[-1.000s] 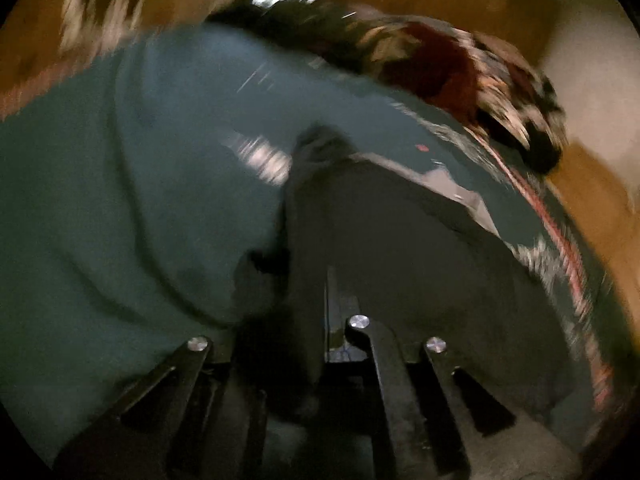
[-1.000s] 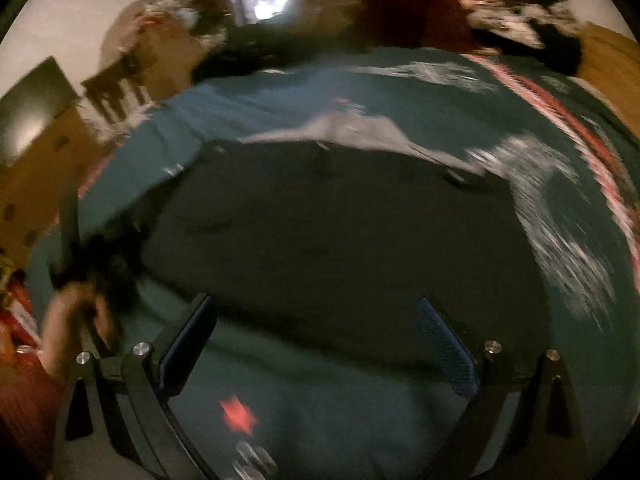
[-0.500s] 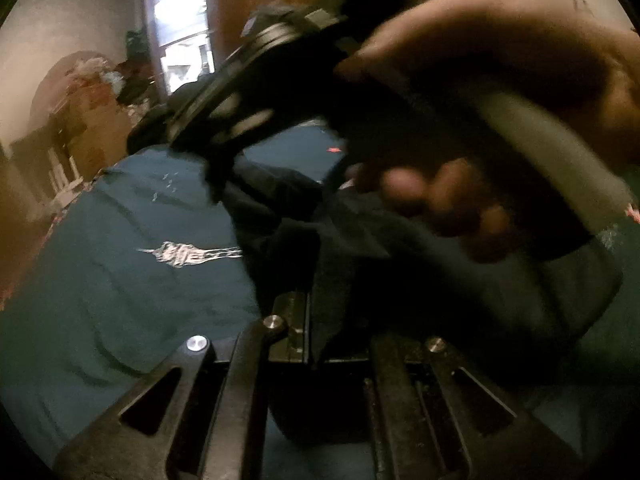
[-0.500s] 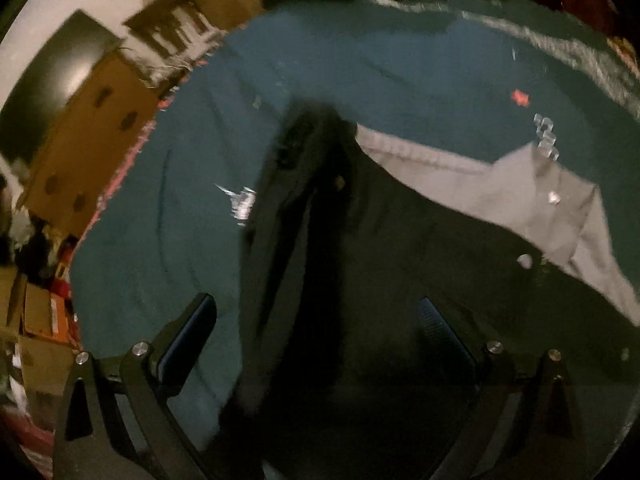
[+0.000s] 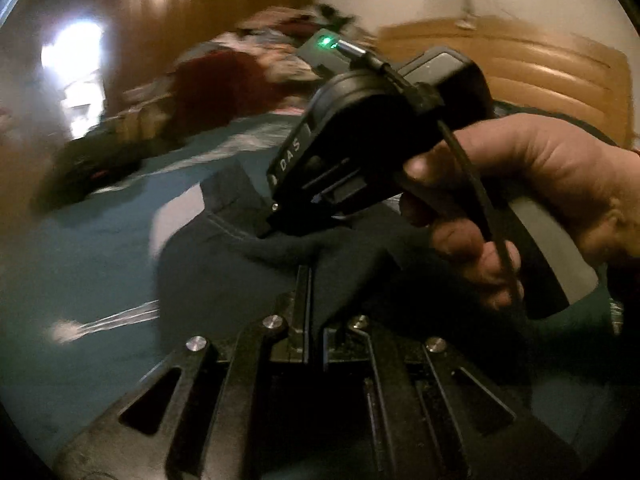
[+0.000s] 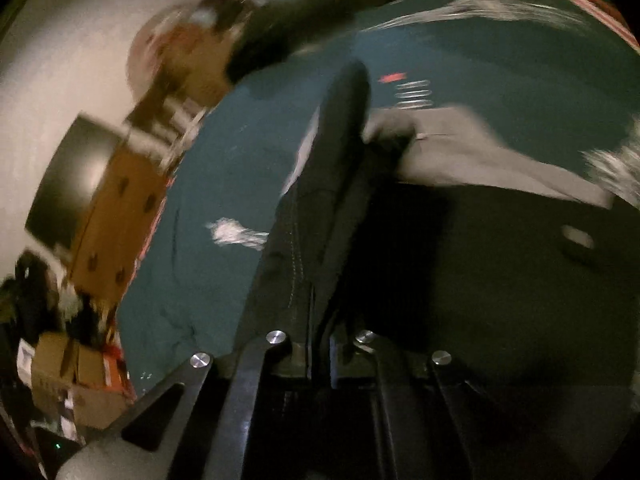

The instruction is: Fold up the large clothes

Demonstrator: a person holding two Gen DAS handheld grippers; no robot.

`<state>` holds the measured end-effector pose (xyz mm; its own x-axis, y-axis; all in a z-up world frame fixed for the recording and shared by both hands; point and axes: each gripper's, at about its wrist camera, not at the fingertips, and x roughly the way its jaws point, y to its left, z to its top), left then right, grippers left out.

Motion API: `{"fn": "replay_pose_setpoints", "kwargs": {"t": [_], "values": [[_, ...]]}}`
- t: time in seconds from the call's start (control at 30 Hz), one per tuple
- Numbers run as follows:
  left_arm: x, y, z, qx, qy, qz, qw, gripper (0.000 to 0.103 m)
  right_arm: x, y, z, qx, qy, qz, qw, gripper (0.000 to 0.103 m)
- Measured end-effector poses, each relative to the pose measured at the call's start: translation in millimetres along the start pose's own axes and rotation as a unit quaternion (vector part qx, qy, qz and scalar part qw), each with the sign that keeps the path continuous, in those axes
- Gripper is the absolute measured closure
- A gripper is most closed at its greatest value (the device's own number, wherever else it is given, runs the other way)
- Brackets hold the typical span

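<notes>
Dark garment [image 6: 500, 264] spread on teal bedspread [image 6: 224, 184]. Left gripper [image 5: 316, 280] pinching garment fold. Right gripper [image 6: 320, 312] jaws just snapped closed on stitched garment edge; right hand [image 5: 540, 200] gripping its handle.

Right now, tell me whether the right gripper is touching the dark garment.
Touching. The right wrist view shows the right gripper shut on a fold of the dark garment, the cloth running straight up from between its closed jaws.

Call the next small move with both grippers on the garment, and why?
Probably lift and draw the two grips apart. Left gripper and right gripper are both shut on the dark garment, which is bunched in folds on the teal cover; tension should flatten it.
</notes>
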<state>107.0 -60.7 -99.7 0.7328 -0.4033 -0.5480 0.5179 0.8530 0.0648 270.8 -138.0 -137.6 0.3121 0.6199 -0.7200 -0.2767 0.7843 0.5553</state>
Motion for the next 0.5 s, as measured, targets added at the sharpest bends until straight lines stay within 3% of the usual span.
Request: {"fn": "replay_pose_setpoints", "kwargs": {"t": [0.13, 0.4, 0.5], "values": [[31.6, -37.4, 11.5, 0.023, 0.023, -0.038, 0.9988, 0.100, -34.1, -73.8, -21.9, 0.069, -0.007, 0.000, 0.998, 0.096], [63.0, -77.5, 30.0, 0.045, 0.028, -0.083, 0.9952, 0.100, -91.2, -144.0, -38.5, 0.099, -0.040, 0.011, 0.994, 0.097], [91.8, -89.9, 12.4, 0.057, 0.078, -0.106, 0.9897, 0.100, -98.2, -177.1, -48.3, 0.118, -0.043, 0.007, 0.992, 0.097]]}}
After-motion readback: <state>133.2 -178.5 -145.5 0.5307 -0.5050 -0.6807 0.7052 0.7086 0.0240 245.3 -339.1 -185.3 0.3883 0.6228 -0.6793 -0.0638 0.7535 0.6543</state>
